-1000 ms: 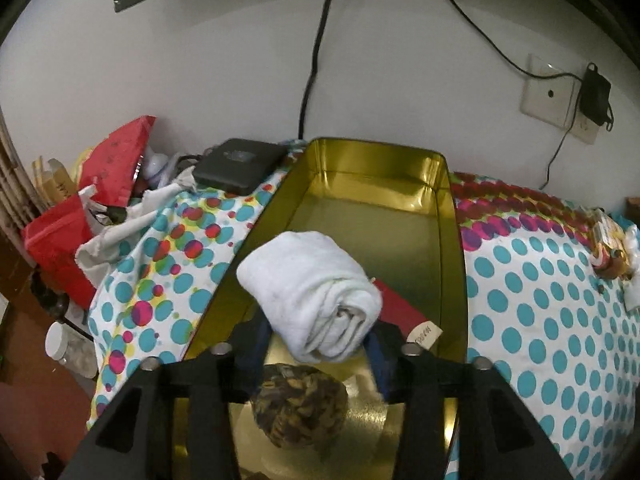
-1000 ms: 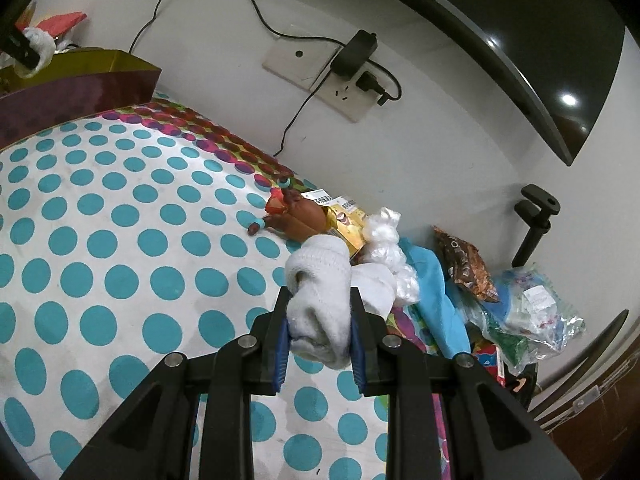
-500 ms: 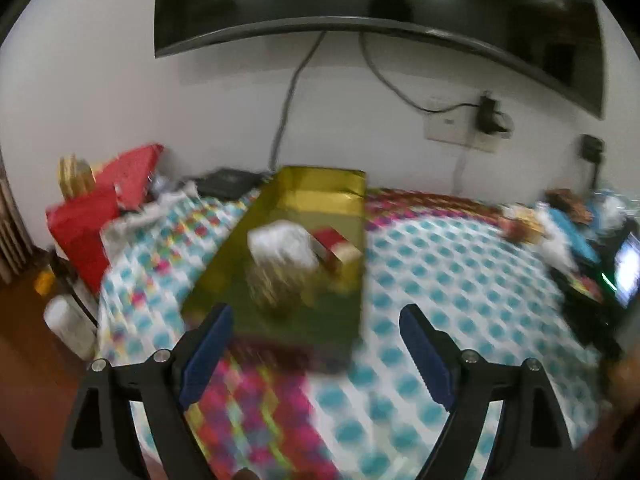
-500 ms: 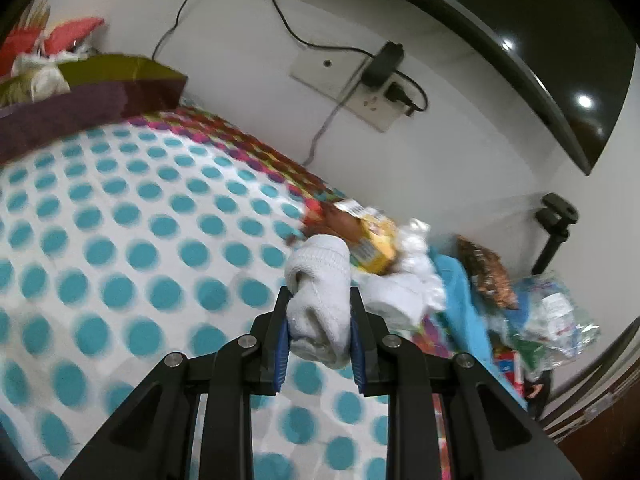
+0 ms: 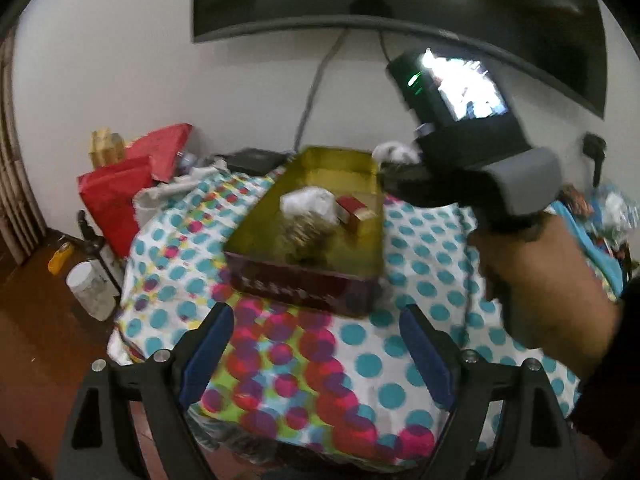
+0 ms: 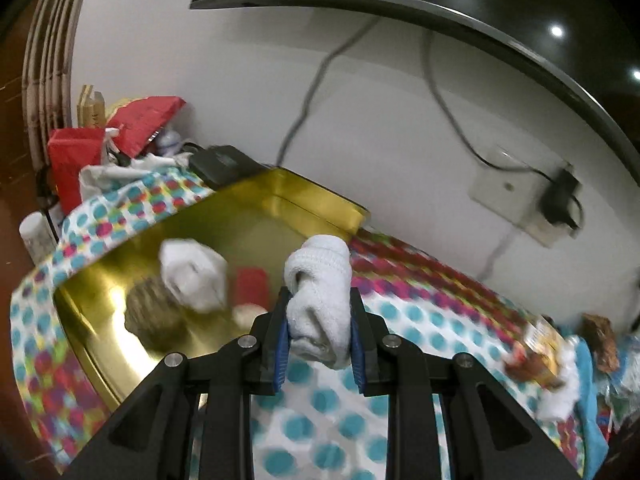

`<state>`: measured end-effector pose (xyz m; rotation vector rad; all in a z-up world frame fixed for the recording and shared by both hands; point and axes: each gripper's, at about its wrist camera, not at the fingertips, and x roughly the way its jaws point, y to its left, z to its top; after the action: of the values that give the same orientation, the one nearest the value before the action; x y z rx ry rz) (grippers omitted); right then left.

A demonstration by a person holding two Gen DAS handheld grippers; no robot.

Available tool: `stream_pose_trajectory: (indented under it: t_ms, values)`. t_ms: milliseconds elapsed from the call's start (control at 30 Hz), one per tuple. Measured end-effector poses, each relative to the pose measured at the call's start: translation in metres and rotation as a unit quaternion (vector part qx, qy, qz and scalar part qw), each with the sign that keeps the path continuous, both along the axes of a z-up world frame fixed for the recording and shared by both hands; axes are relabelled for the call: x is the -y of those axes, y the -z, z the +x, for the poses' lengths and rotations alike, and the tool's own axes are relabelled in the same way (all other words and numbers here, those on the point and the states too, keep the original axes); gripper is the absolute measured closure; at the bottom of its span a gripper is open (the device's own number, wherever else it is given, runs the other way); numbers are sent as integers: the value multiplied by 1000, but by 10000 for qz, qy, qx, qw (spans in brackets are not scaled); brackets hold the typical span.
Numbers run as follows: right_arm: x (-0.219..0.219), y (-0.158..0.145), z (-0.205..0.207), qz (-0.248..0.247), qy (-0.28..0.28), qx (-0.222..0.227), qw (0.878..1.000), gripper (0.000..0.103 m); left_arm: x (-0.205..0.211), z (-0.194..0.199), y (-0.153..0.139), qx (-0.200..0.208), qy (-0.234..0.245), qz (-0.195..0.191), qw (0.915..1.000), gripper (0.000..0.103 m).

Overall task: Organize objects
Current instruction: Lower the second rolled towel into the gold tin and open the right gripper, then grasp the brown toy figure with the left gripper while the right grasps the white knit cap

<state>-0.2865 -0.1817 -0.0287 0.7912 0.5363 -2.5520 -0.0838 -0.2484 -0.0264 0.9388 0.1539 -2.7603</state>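
A gold tin box [image 5: 256,216] [image 6: 104,284] stands on the dotted cloth. Inside lie a white rolled cloth [image 5: 308,202] [image 6: 192,276], a brown patterned ball [image 5: 308,240] [image 6: 152,316] and a small red box [image 5: 352,208] [image 6: 250,284]. My left gripper [image 5: 316,344] is open and empty, pulled back above the table's near edge. My right gripper [image 6: 318,336] is shut on a white rolled sock [image 6: 320,292], held just above the tin's right rim. Its body also shows in the left wrist view [image 5: 480,172], above the tin's far right corner.
Red bags [image 5: 120,192] and a white jar [image 5: 92,292] sit at the left. A black device [image 6: 224,164] lies behind the tin. Snack packets and a blue cloth [image 6: 560,360] clutter the right end. A wall socket with charger [image 6: 556,208] is on the wall.
My left gripper let go of the white rolled cloth in the tin, opened and drew back. My right gripper carried the sock leftward from the table's right end to the tin.
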Motion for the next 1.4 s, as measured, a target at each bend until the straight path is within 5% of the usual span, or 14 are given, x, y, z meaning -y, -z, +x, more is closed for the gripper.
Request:
stream_pose_trajectory:
  t_ms: [233, 600, 700, 800, 833, 967, 1167, 1400]
  values:
    - [63, 9, -28, 294, -53, 134, 9995, 80, 38, -2, 6, 71, -388, 216, 9990, 16]
    - [91, 29, -60, 529, 15, 367, 9979, 79, 52, -5, 20, 170, -493, 331, 9981, 16]
    - [90, 31, -67, 405, -121, 639, 9971, 69, 48, -5, 19, 129, -450, 270, 9985, 16]
    - [83, 17, -58, 261, -168, 403, 9987, 38, 41, -4, 17, 39, -375, 166, 9992, 16]
    - [76, 8, -52, 173, -146, 243, 9994, 26, 38, -4, 18, 17, -350, 136, 9993, 16]
    - [33, -19, -33, -322, -188, 39, 9993, 14, 28, -4, 19, -42, -239, 104, 9997, 16]
    - [-79, 9, -21, -147, 566, 4, 9983, 13, -25, -3, 25, -264, 345, -304, 9986, 16]
    - [-249, 36, -17, -328, 1823, 228, 9824, 12, -91, -32, 31, -206, 825, -185, 9962, 16]
